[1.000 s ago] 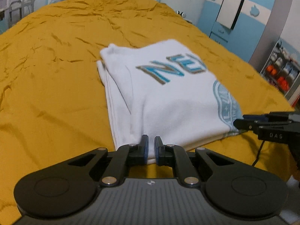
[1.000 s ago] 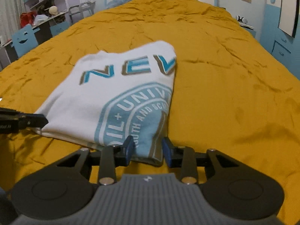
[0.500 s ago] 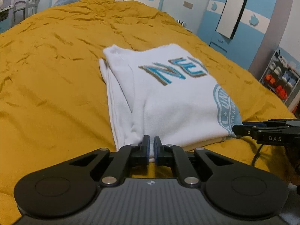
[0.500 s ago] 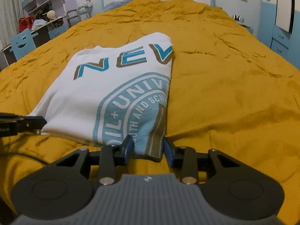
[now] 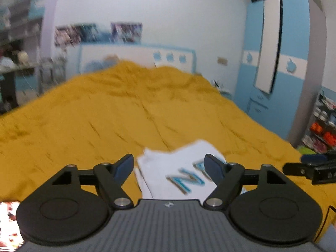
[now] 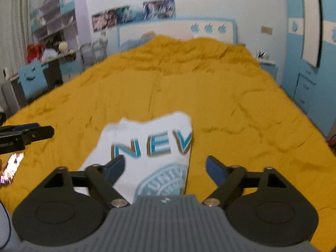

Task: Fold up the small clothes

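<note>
Folded white T-shirt point(image 6: 151, 147): lies flat on the mustard bed cover point(image 6: 231, 105). Left hand-held gripper point(image 5: 169, 167) and right hand-held gripper point(image 6: 164, 168): jaws opening wide above it, gripping nothing.

Folded shirt point(image 6: 151, 147): soft white cloth, matt, printed lettering. Bed cover point(image 6: 231, 96): mustard cloth, matt, creased. Right tongs point(image 6: 164, 168): matt black plastic, metal pivot pins.

This is a child's bedroom in a home: a wide bed point(image 6: 210, 88) under a mustard cover, a white headboard point(image 6: 178, 31) (apple shapes on it), a blue-and-white wardrobe point(image 5: 279, 63), posters point(image 6: 134, 14), and cluttered shelves point(image 6: 54, 21).
</note>
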Tool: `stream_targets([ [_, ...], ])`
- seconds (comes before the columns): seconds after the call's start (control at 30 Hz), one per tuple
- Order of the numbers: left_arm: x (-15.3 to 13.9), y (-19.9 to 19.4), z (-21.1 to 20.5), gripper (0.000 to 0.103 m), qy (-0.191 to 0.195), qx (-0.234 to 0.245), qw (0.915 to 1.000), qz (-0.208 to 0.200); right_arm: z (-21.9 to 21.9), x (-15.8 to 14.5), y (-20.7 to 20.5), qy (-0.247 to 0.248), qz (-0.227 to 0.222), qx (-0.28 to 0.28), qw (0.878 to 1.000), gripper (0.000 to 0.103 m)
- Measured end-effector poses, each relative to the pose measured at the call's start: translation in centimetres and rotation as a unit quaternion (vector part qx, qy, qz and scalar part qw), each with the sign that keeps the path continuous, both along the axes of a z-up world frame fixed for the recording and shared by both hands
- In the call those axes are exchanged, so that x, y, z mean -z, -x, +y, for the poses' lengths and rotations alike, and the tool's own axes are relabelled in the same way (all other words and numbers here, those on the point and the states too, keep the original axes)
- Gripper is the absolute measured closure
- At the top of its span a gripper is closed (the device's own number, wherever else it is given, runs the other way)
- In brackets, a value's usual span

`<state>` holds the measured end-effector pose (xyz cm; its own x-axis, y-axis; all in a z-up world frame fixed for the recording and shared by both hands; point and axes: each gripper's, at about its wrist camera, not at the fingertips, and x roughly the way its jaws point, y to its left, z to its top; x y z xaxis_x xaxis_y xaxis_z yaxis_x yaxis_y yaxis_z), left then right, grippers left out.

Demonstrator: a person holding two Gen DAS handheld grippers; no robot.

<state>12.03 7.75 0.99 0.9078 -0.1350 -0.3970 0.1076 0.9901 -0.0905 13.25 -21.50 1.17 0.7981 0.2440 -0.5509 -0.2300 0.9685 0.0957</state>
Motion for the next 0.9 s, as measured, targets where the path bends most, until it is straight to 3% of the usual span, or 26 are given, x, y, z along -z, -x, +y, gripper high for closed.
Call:
stream_targets([
  [0.1,-0.7,1.7,-1.1,0.007,-0.012,-0.031,0.9994,0.002,0.5,-1.0,2.5,-0.003,-0.011,0.014,1.000,0.021],
  [0.33,1.5,4.8,-3.3,0.007,-0.025,-0.058,0.9973,0.039,3.0,0.4,8.6,0.006,0.000,0.012,1.000,0.021],
  [0.6,4.7,7.4,-4.0,0.007,-0.046,-0.059,0.9913,0.108,4.2,3.9,11.8,0.055,0.024,0.013,0.998,0.021],
  [0.9,5.8,9.7,-5.2,0.007,-0.067,-0.049,0.9887,0.125,3.3,5.3,14.5,0.045,0.028,0.023,0.998,0.022],
])
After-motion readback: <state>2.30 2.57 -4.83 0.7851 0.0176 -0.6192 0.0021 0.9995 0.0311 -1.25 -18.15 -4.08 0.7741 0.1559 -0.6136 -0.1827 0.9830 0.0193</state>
